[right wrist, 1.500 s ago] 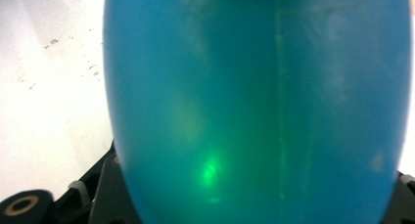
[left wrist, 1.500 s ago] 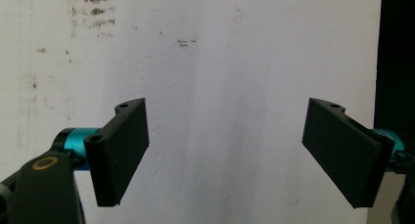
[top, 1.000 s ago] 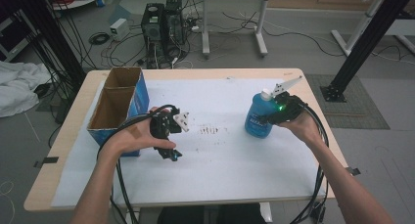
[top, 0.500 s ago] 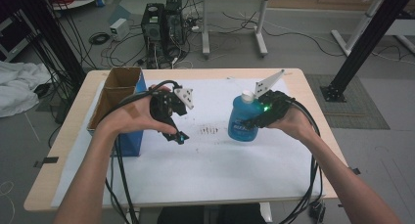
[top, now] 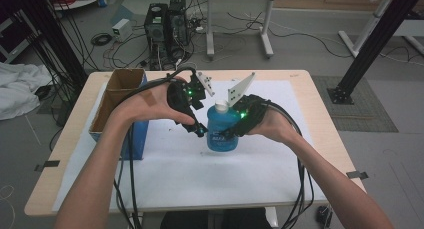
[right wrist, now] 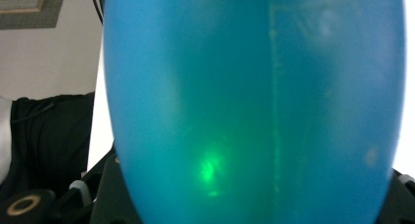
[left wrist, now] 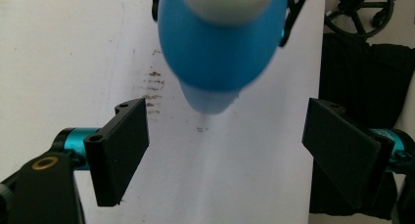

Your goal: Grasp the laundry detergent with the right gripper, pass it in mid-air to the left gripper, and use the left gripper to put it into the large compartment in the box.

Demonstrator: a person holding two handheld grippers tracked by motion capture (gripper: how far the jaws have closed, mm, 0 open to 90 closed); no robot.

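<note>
My right gripper (top: 235,131) pinches the translucent blue plastic bottle (top: 222,129) mid-body, lifted at table centre; my left gripper (left wrist: 225,145), spread wide, waits at nine o'clock (liquid-heavy, slick; I'd take the white cap (top: 220,107)).

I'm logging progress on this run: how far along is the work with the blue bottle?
Done: the right tool is shut on the blue bottle, held upright near the middle of the table. In hand: the left tool, jaws open, hovers by the bottle's white cap, not yet gripping it. Left: probably closing on the cap and unscrewing it; the cardboard box may come in later.
</note>
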